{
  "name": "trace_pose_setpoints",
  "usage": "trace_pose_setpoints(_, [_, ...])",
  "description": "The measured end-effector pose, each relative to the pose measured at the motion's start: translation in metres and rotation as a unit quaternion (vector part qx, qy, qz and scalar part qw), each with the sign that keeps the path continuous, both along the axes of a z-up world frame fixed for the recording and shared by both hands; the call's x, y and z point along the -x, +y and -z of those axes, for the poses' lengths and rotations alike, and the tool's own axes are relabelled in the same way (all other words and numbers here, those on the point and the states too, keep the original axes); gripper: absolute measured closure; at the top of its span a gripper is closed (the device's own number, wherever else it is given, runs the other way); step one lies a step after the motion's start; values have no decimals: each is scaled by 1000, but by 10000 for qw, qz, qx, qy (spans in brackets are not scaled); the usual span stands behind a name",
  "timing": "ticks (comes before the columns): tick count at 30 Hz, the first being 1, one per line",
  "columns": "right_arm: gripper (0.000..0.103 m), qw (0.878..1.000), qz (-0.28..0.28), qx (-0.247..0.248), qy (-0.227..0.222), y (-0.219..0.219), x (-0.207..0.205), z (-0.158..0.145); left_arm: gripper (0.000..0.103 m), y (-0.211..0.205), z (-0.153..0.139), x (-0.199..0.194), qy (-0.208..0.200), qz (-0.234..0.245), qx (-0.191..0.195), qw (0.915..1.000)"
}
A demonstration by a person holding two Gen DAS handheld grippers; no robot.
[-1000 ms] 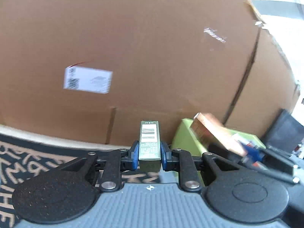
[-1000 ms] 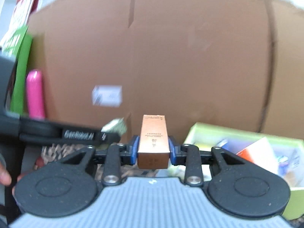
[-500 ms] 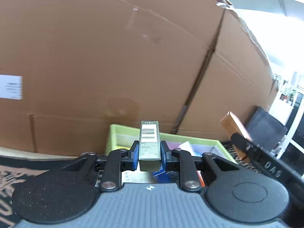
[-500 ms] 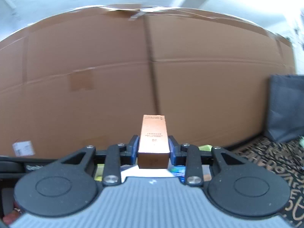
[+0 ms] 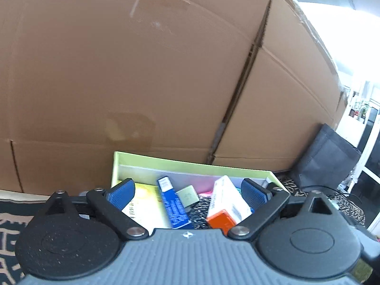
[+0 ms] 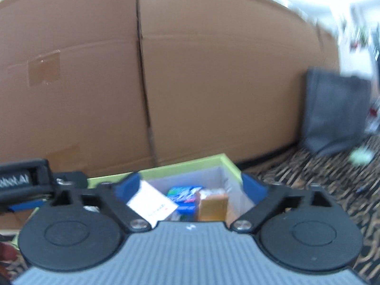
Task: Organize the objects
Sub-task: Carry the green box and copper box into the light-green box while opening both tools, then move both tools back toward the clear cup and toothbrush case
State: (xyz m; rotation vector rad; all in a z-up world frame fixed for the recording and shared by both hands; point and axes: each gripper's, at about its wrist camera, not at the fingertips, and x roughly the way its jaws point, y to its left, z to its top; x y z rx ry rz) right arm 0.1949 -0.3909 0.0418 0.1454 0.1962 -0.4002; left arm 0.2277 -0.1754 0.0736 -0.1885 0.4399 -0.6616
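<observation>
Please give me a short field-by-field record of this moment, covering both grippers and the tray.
left gripper: open, jaws just opened, nothing between the pads
right gripper: open, jaws just opened, nothing gripped
lime-green open tray: against the large brown cardboard boxes
tray contents: long blue box, white box with orange end, small olive-green box, copper-brown carton

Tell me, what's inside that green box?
The green box holds a blue carton, an orange-and-white carton, a small olive box and a yellow packet. Its bottom is covered.
</observation>
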Motion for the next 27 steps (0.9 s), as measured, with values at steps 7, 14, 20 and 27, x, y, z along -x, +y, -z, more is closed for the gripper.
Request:
trace_pose_setpoints(7, [0,9999,71,102,76,6,-4,5,4,14,-3,-3,122,-265,58,9996])
trace_pose_setpoints(14, [0,9998,125,157,35,8,-4,2,4,17,-7,-2,113,-304,27,9995])
trace_pose_setpoints(20, [0,9995,54,309,-43,15,-2,-3,4,32,-8,1,173,-435,-17,9989])
trace_pose_setpoints(27, [0,9968,-351,584,-427,44,11,-11,4,79,-8,7,315,-941,-22,9951])
